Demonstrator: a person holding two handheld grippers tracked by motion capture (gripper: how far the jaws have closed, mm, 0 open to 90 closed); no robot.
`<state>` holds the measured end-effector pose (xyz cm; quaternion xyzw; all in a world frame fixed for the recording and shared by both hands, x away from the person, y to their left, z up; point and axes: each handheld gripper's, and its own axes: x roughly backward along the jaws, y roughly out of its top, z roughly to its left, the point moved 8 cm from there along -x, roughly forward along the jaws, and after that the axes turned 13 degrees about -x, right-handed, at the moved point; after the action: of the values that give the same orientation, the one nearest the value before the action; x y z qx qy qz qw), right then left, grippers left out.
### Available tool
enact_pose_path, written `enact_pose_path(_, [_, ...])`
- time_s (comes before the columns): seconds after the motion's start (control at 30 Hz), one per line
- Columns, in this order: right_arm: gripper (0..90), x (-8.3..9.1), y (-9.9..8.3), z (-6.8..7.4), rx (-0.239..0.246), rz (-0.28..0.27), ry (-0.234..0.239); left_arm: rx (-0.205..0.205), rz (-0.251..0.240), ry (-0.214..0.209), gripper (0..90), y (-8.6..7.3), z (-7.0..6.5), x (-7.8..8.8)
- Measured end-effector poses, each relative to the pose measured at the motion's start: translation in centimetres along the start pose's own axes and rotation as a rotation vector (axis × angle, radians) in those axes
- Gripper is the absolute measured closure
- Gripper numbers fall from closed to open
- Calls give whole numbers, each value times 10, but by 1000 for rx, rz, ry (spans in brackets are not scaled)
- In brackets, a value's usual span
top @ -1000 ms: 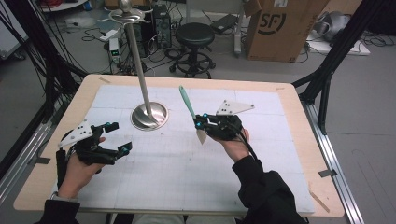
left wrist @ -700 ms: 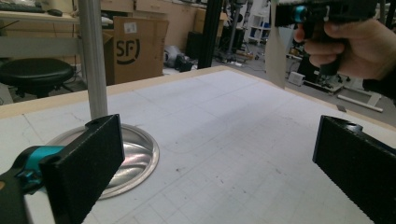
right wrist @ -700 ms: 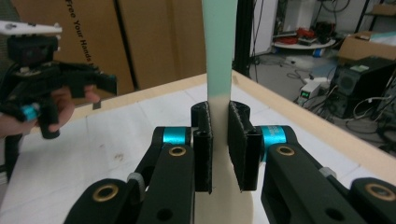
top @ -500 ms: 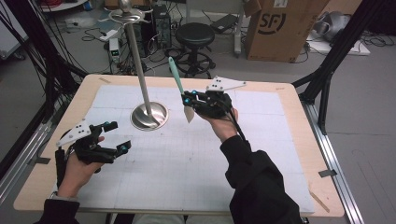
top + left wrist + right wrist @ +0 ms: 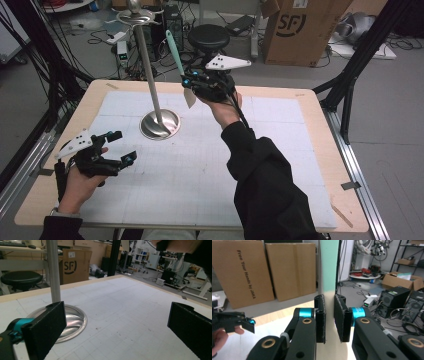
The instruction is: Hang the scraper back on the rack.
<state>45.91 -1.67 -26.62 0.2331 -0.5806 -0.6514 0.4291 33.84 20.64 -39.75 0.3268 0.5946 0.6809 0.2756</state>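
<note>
Left tongs [image 5: 119, 147] agape and low; right tongs [image 5: 189, 83] clamped, arm raised.

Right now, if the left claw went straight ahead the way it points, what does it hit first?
Probably the stand's round metal base: in the left gripper view it lies just ahead, toward the left jaw's side, with the pole rising from it. The left claw is open; depth is uncertain, so it might slide past.

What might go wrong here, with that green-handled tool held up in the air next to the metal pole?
1. The right hand-held gripper clamps the mint-green-handled spatula low on its length, so the long handle above could tip or slip in the grip.
2. The spatula is close to the tall silver metal stand; a careless swing may knock the pole and rock its round base.
3. The left hand-held gripper rests open on the table, too far off to steady anything.
</note>
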Motion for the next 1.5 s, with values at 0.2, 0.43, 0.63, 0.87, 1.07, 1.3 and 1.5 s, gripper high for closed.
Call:
enact_pose_path(0.2, [806,-5,9,-3,12,-1,-34,1,-6,2,26,0,0,2])
enact_pose_path(0.43, [806,-9,16,-1,16,-14,-37,5,-8,3,26,0,1,1])
enact_pose_path(0.63, [806,-14,18,0,18,-8,-42,2,-12,4,26,1,1,2])
enact_pose_path(0.87, [805,-17,17,-2,3,-15,-56,-5,-12,3,26,1,0,1])
enact_pose_path(1.07, [805,-22,16,-3,1,-11,-55,-10,-8,-1,26,2,-1,0])
enact_pose_path(1.3, [806,-27,13,-2,1,-4,-49,-8,-6,-1,26,1,-1,0])
enact_pose_path(1.5, [804,-32,11,-3,-7,-4,-35,-5,-3,3,26,-1,0,2])
